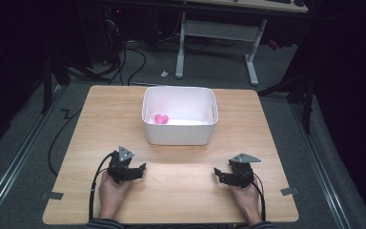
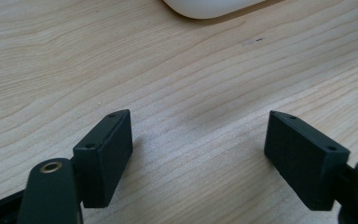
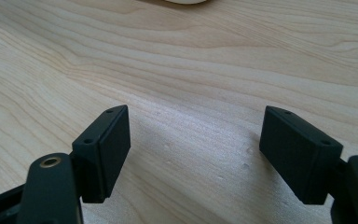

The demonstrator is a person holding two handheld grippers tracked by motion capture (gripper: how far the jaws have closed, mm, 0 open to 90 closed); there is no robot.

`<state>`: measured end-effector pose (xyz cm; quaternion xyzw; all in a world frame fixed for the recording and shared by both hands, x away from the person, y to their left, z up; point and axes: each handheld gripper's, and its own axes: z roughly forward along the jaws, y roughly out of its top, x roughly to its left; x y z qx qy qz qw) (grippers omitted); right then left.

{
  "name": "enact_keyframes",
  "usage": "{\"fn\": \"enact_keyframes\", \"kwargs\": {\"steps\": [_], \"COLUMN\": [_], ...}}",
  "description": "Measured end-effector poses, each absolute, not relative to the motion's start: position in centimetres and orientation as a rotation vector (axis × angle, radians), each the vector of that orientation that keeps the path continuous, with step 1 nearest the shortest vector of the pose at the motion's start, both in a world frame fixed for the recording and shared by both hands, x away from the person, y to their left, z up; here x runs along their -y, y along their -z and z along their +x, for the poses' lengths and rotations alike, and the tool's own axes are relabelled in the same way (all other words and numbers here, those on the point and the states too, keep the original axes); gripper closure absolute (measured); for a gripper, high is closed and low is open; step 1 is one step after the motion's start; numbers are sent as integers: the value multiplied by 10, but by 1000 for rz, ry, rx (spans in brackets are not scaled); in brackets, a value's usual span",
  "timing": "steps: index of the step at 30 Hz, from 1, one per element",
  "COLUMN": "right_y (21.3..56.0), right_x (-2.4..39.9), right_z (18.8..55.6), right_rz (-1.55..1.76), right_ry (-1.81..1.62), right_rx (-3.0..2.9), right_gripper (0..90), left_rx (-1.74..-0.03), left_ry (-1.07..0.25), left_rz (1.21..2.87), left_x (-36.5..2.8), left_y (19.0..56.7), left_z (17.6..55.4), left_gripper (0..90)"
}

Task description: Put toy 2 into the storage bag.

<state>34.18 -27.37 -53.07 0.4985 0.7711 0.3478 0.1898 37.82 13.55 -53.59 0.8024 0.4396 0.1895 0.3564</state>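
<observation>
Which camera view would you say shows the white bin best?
The high view: the whole bin sits mid-table, open top showing a pink thing inside. The left gripper view catches just its rounded base at the top edge; the right gripper view shows a smaller sliver.

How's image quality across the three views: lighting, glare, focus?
High view: table evenly lit, surroundings nearly black; bin interior blown out white around the pink item; slightly soft overall. Left gripper view: wood grain sharp, left gripper near parts soft, faint shadow beside each jaw. Right gripper view: same, with a bright sheen on the wood ahead of the right gripper.
</observation>
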Motion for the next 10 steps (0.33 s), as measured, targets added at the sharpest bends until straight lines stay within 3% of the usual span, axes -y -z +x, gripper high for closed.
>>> {"fn": "enact_keyframes", "kwargs": {"steps": [10], "right_y": [531], "right_x": [266], "right_z": [341], "right_rz": [1351], "right_ry": [-898], "right_rx": [-2176], "right_gripper": [236], "left_rx": [-1136], "left_ry": [-490], "left_rz": [2070], "left_x": [-135], "left_y": [536], "left_z": [378], "left_gripper": [238]}}
